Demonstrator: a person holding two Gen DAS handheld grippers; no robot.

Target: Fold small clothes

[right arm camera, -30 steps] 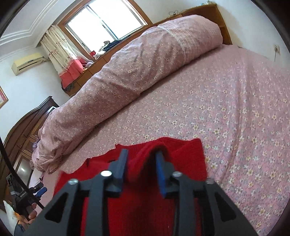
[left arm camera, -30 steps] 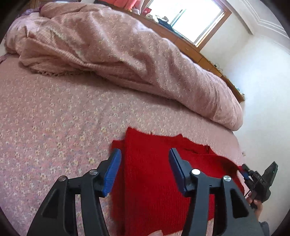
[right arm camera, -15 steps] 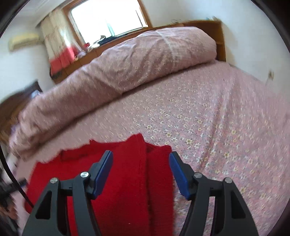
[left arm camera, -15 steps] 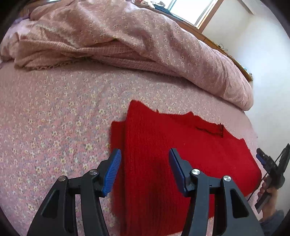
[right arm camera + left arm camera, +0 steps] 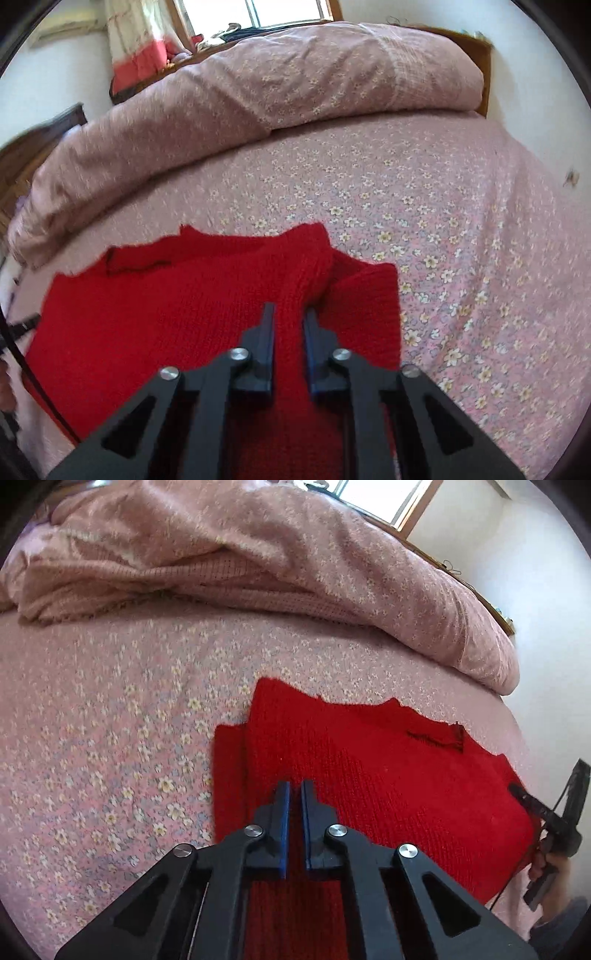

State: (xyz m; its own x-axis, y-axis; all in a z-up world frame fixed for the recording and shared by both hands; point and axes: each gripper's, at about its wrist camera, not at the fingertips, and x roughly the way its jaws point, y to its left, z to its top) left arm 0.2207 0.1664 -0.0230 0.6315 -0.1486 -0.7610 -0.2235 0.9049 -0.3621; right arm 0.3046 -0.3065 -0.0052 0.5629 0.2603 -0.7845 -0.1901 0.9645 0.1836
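- The red garment (image 5: 388, 786) is seen to be coarse, matt knitted wool.
- The left tongs (image 5: 293, 794) and right tongs (image 5: 290, 317) are formed of matt black plastic, fitted with shiny metal rivets.
- The bed (image 5: 461, 221) is covered in soft, flower-printed cotton cloth.

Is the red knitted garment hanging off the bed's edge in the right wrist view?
No, the red knitted garment lies on the pink floral bedsheet.

Flowered bedsheet (image 5: 110, 746) lying flat and open left of red knitted garment (image 5: 369, 775), likewise to its right, rolled quilt (image 5: 258, 96) banked along far side, wooden headboard (image 5: 484, 70) behind it
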